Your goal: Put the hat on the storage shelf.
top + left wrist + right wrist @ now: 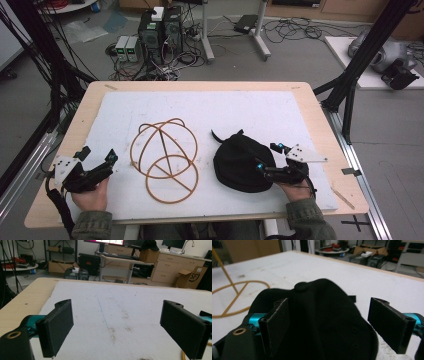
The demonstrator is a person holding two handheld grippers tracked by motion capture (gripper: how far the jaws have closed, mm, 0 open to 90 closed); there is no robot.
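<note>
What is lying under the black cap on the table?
The black cap rests on the white mat, which covers the wooden table. Mat shows all around its edge. Whether anything is hidden inside the cap cannot be seen, because its cloth covers that spot.

Lighting is even and diffuse from overhead, with only faint, soft shadows on the white mat (210,107). The high view is low in resolution and slightly soft. In the right gripper view the black cap (322,322) is underexposed and blurred, its detail lost; the background is soft.
</note>
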